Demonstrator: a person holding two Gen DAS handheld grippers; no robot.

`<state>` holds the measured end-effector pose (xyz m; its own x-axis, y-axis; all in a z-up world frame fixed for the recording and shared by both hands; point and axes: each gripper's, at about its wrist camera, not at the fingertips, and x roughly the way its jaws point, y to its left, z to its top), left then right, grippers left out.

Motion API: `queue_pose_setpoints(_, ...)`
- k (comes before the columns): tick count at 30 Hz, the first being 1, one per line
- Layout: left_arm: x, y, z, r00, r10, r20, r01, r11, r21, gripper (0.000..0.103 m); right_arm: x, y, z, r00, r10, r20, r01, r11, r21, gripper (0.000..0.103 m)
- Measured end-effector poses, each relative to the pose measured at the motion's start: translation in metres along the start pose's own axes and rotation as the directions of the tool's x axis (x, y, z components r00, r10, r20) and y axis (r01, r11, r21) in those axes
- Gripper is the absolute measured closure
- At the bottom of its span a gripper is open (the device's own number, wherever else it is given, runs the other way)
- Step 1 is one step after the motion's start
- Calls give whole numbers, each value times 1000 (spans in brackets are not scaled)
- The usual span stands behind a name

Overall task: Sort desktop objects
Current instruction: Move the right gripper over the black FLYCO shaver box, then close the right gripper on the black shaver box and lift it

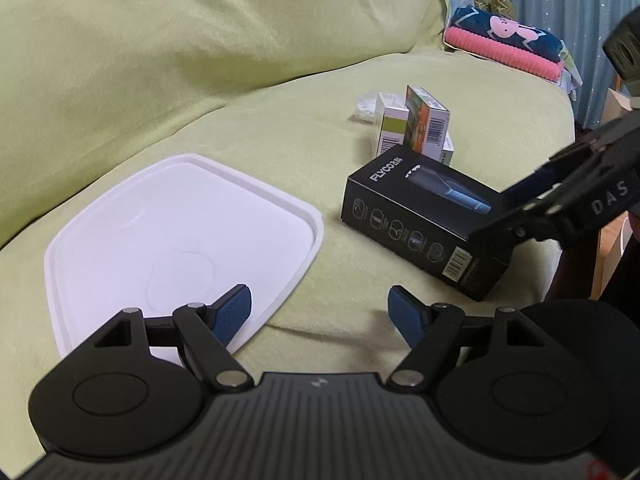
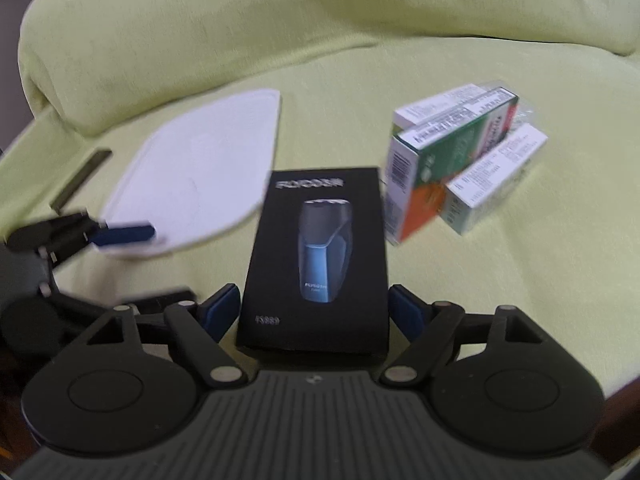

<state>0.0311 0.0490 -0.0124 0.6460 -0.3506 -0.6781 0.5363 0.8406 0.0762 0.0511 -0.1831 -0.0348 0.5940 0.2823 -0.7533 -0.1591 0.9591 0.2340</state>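
A sofa [image 1: 200, 60] draped in a pale green cover fills both views, its back cushion rising behind a flat seat that carries everything. At the far right end of the seat, by a blue curtain [image 1: 560, 0], lies a folded stack of cloth [image 1: 508, 40] in pink and dark blue. The largest item on the seat is a white tray [image 1: 120, 220], shallow and rimmed, lying flat toward the left. Just to its right, apart from it, lies a black box [image 1: 404, 216] printed with a shaver picture, flat on its broad face. Beyond the box stands a cluster of small cartons [image 1: 424, 124], one green and orange and leaning on its white neighbours; a scrap of clear wrapping seems to lie behind them, though it is too small to tell. The left tongs [image 1: 320, 308] hover over the tray's near right corner, jaws spread wide with nothing between them; one blue pad [image 1: 234, 314] overlaps the tray rim in the left wrist view. The right tongs [image 2: 316, 312] straddle the near end of the black box, a pad on either side of it. The right wrist view is blurred, so it is uncertain whether the pads press the box's sides or stand just off them.
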Motion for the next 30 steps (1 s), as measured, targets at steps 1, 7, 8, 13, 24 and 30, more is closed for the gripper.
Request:
queue_pose_setpoints(1, 1, -1, 0, 1000, -1, -1, 1, 1000, 1, 27, -2, -2, -2, 1000, 1, -4, -1, 1000, 6, 25)
queue_pose_setpoints(7, 5, -5, 2, 1000, -12, -3, 12, 1000, 8, 27, -10, -9, -6, 1000, -9, 18, 9, 1000, 28, 17)
queue_pose_setpoints(8, 6, -6, 2, 1000, -14, -4, 14, 1000, 11, 27, -11, -8, -4, 1000, -16, 26, 15, 1000, 21, 17)
queue_pose_setpoints(13, 9, -6, 3, 1000, -23, -9, 23, 999, 26, 24, 4, 9, 9, 999, -44, 21, 45, 998, -48, 15)
queue_pose_setpoints(24, 18, -2, 3, 999, -32, -14, 33, 999, 42, 22, 43, 34, 23, 989, -144, -18, 140, 979, -146, 16)
queue_pose_setpoints(30, 19, 1, 3, 999, -35, -14, 36, 998, 45, 17, 51, 31, 19, 987, -158, -30, 153, 979, -136, 25)
